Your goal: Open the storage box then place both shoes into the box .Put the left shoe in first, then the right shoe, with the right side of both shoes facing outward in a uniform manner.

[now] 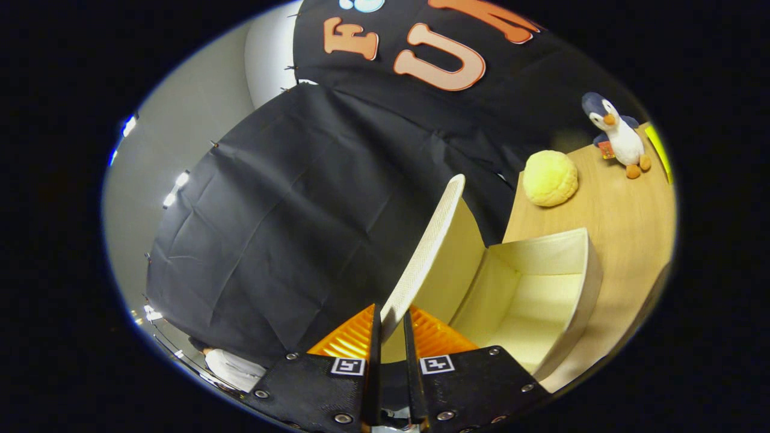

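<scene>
Cream-coloured storage box sits on a pale wooden table, its hinged lid swung up and standing nearly on edge. Inside looks bare; no shoe in it.

Gripper view: the gripper has its fingers drawn narrow, pinching the lid's free edge between them, one finger on each face. The lid runs away from the fingertips toward one o'clock; the box cavity opens at about three o'clock of the fingers.

Lid surface shows a fine textured weave outside, smooth inside. My guess: light, thin board or fabric-covered panel, stiff enough to hold its shape but likely to flex if twisted. The edge grip seems right; squeezing harder would gain little. The box itself looks light and could slide on the table if the lid is pulled past its hinge limit.

Beyond the box, toward one o'clock, a yellow round plush; farther, a toy penguin upright. Both well apart from the box.
</scene>
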`<state>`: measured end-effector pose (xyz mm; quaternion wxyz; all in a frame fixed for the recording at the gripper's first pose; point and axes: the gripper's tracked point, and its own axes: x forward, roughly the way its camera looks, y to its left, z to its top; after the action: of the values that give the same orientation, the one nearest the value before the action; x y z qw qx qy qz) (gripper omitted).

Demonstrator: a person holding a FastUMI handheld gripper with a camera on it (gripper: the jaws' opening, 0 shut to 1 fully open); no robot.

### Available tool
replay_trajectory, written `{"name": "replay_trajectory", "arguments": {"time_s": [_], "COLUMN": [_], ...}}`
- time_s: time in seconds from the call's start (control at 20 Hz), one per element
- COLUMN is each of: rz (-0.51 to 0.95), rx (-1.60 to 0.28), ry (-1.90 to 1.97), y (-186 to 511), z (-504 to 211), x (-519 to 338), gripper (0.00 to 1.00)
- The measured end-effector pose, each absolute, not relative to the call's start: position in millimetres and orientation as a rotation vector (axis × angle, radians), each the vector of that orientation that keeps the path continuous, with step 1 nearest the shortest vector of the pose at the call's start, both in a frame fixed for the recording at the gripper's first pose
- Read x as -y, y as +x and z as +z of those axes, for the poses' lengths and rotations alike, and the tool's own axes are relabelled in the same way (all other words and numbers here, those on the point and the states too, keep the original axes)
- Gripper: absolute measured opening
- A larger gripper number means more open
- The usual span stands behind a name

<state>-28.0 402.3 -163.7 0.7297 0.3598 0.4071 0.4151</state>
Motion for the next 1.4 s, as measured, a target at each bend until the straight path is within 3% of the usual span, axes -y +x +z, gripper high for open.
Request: {"name": "replay_trajectory", "arguments": {"time_s": [0.55,0.6,0.75,0.85,1.05,1.4], "rz": [0.944,0.946,0.976,0.971,0.862,0.593], "rx": [-0.902,-0.89,-0.839,-0.817,-0.783,-0.774], "ry": [0.659,0.625,0.56,0.527,0.414,0.253], "y": [-32,-35,-46,-44,-29,-16], "z": [-139,-136,-123,-124,-151,-203], "x": [-527,-535,-539,-529,-470,-313], "gripper": [0.21,0.24,0.68,0.84,0.91,0.92]}}
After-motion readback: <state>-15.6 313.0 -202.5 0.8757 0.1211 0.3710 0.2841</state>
